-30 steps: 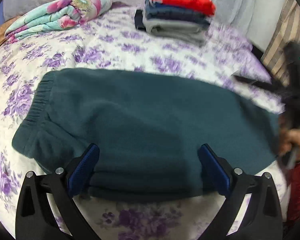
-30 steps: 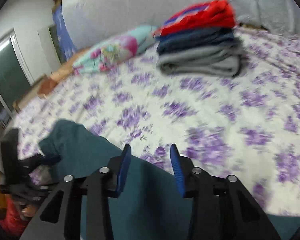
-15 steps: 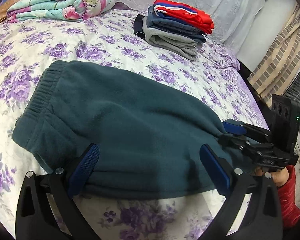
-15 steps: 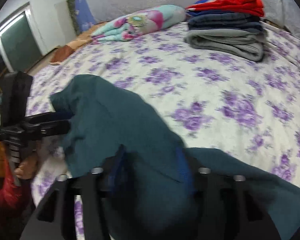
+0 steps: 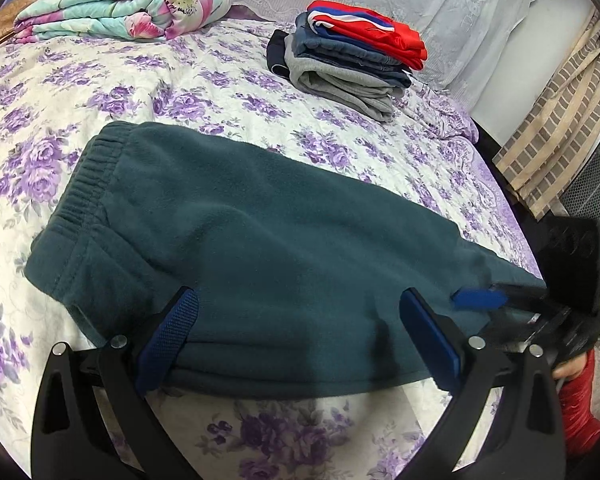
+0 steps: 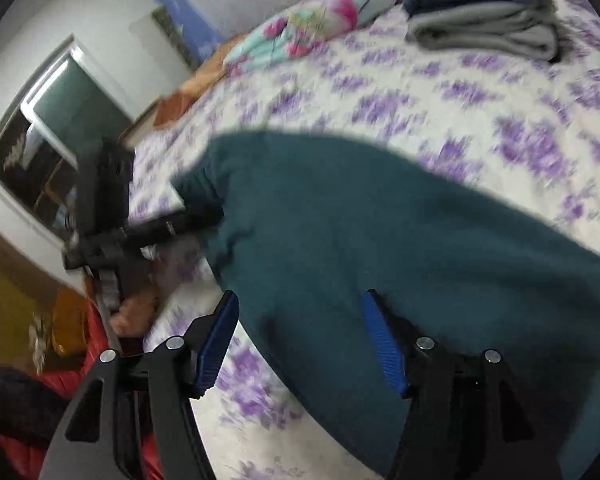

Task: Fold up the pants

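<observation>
Dark teal fleece pants (image 5: 260, 240) lie folded lengthwise on the flowered bed, waistband at the left, legs running right. My left gripper (image 5: 300, 336) is open, its blue pads straddling the near folded edge of the pants. My right gripper (image 6: 300, 340) is open over the leg end of the pants (image 6: 380, 240); it also shows in the left wrist view (image 5: 496, 304) at the pants' right end. The left gripper shows in the right wrist view (image 6: 148, 232) at the waistband end.
A stack of folded clothes (image 5: 352, 60), red on top, sits at the far side of the bed. A rolled floral quilt (image 5: 124, 8) lies at the far left. The bed's near edge runs under my grippers; a wall and curtain (image 5: 560, 128) stand at right.
My right gripper was shut on the leg end half a second ago and has opened, letting go of the cloth. The left gripper stayed open at the near edge.
</observation>
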Available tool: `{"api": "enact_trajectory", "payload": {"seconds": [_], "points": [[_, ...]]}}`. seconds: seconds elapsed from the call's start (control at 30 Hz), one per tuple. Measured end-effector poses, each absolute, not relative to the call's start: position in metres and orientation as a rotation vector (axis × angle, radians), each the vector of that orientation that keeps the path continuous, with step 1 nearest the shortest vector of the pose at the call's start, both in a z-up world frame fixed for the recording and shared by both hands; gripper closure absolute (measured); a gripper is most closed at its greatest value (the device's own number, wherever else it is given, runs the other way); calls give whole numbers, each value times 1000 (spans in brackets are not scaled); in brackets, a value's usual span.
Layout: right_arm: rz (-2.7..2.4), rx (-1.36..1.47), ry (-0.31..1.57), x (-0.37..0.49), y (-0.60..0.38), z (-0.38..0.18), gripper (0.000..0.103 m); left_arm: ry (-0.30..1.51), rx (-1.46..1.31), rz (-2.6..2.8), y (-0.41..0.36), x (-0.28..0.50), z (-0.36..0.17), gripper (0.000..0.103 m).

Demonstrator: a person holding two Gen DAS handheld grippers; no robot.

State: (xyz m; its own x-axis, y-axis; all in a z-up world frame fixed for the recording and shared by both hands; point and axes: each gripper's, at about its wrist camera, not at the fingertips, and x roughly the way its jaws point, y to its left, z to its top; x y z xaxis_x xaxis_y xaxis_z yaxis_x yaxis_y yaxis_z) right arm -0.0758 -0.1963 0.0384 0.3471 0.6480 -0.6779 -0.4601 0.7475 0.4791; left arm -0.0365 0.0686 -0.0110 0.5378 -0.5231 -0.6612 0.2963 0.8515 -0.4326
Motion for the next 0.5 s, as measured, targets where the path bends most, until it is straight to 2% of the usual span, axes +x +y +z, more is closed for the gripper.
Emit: {"api": "enact_trajectory", "payload": {"seconds": [0.1, 0.23, 0.27, 0.3, 0.33, 0.43, 0.5], "points": [[640, 225, 860, -52, -208, 68, 38, 876, -284, -495, 69, -36, -11, 5], [533, 279, 950, 1, -221, 45, 38, 876, -292, -499, 70, -37, -11, 5], [534, 288, 984, 6, -223, 35, 43, 876, -294, -501, 70, -36, -11, 5], [541, 292, 1006, 6, -221, 27, 50, 876, -296, -502, 71, -36, -11, 5], [583, 284, 1019, -3, -214, 21, 52, 875, -300, -505, 72, -36, -11, 5], [627, 138, 972, -42, -191, 21, 51, 875, -308, -511, 73, -36, -11, 5], [641, 56, 949, -69, -181, 20, 47, 874, -312, -512, 73, -36, -11, 5]]}}
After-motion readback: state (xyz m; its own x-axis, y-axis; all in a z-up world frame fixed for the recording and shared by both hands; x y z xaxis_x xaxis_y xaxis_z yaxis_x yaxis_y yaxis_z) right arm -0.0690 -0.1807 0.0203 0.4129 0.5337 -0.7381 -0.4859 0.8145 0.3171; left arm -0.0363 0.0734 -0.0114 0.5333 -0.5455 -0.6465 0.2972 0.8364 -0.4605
